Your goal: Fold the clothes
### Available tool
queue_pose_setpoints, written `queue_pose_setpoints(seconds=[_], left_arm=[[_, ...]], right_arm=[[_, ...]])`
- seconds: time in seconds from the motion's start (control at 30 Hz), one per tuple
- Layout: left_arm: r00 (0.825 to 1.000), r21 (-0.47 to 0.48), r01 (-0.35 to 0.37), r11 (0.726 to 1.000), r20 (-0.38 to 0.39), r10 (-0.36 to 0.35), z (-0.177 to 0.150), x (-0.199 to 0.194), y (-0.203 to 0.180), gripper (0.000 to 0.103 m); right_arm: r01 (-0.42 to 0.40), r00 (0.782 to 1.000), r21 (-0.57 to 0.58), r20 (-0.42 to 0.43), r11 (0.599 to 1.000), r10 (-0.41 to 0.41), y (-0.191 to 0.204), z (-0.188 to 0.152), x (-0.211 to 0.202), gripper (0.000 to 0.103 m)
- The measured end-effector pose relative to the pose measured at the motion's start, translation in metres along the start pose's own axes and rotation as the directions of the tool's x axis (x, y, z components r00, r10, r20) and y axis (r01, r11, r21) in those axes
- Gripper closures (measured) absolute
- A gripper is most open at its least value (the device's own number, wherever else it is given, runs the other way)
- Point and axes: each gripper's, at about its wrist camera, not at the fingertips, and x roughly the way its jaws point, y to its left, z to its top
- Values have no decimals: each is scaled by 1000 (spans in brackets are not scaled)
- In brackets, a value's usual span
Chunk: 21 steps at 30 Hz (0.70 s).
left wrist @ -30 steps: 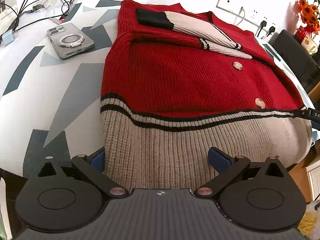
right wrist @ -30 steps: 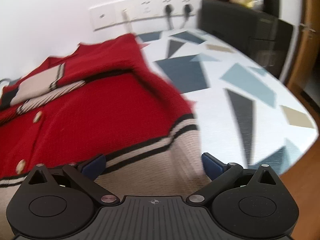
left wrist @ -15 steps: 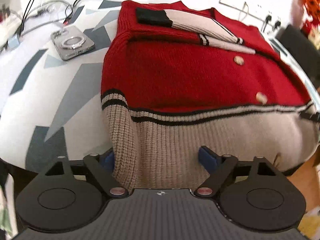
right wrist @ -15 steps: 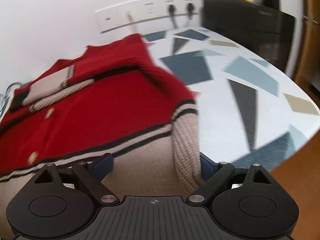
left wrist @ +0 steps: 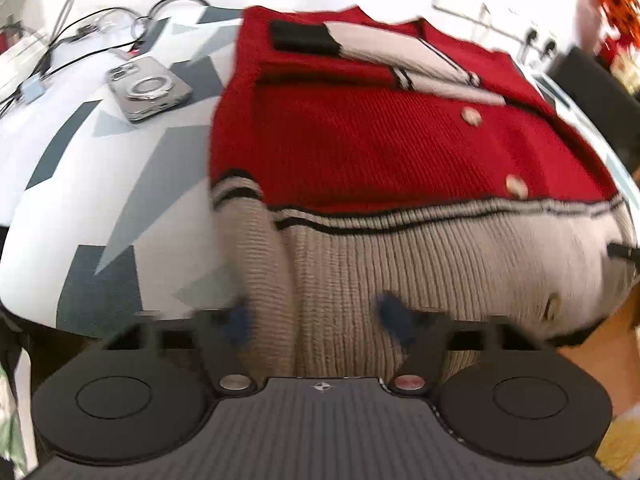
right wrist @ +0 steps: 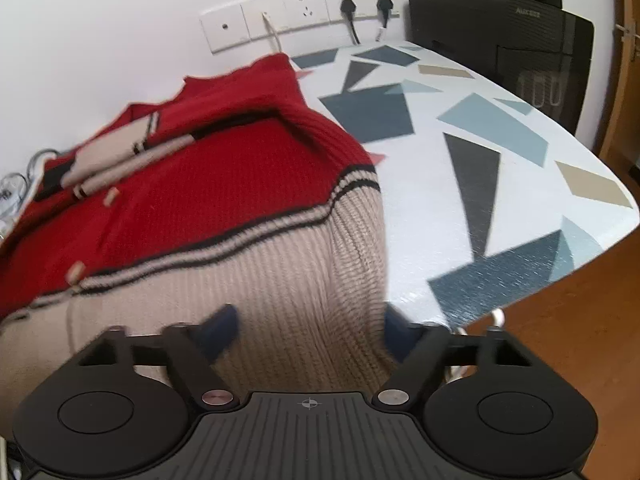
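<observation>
On my left, the left gripper [left wrist: 316, 316] has just been closing, its 2 fingers pinching the beige hem of the cardigan [left wrist: 360, 152] lying on the table [left wrist: 80, 208]. My right gripper [right wrist: 308, 328], likewise just closing, bunches the hem's other corner.

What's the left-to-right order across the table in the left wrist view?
Cables → phone → cardigan → black box at the far right edge.
</observation>
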Motion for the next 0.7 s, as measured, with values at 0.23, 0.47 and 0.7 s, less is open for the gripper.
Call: queue_pose_setpoints(seconds=[0.23, 0.47, 0.7], left_arm=[[999, 9, 1, 1000, 48, -1, 19, -23, 1, 78], [971, 12, 80, 997, 227, -80, 68, -59, -7, 79], [932, 19, 53, 998, 357, -56, 121, -43, -17, 82]], right_arm=[[-133, 989, 106, 75, 985, 126, -13, 27, -23, 84], [-181, 953, 129, 267, 975, 142, -10, 82, -41, 94], [-171, 940, 46, 306, 984, 149, 8, 127, -9, 94]])
